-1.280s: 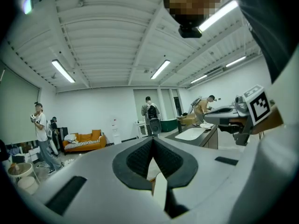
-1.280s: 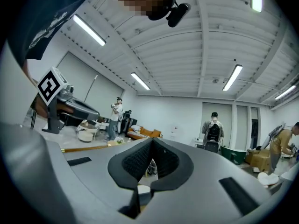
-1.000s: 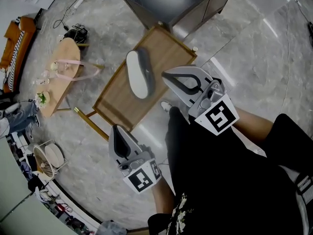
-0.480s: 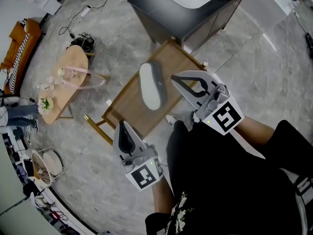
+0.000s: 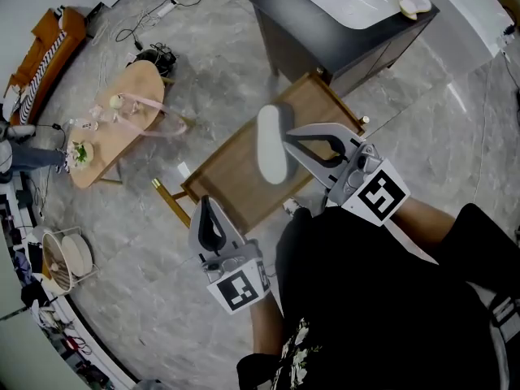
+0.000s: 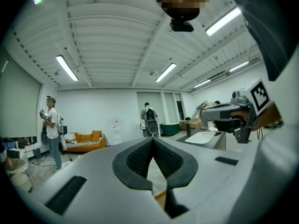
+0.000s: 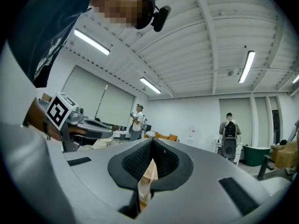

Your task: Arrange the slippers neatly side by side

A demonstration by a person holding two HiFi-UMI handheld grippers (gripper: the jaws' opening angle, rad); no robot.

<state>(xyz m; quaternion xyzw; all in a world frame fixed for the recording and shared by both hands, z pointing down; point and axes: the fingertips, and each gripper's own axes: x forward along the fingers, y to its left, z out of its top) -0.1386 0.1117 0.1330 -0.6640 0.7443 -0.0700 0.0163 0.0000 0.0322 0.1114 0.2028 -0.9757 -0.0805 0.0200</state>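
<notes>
1. One white and grey slipper [image 5: 272, 146] is seen lying on the wooden surface [image 5: 231, 187], lengthwise across its middle and somewhat toward the surface's right-hand corner. No second slipper can be made out on the surface.
2. The surface is bounded by a raised rim. The slipper is kept clear of that rim on all sides, and a wide stretch of bare wood is left between the slipper and the surface's left corner.
3. The right gripper [image 5: 289, 136] is held level over the right part of the surface, its tips drawn just beside the slipper's right edge in the head view. Whether it touches the slipper cannot be told.
4. Its fingers [image 7: 138, 160] are pressed together, and nothing is pinched between them.
5. The left gripper [image 5: 203, 205] is held at the near edge of the surface, well apart from the slipper. Its fingers [image 6: 138, 160] are likewise pressed together on nothing.
6. A dark cabinet [image 5: 341, 35] stands close to the surface's far corner.
7. Open grey floor [image 5: 162, 299] lies along the surface's left and near sides.
8. An oval wooden table [image 5: 122, 112] stands beyond the floor on the surface's left.
</notes>
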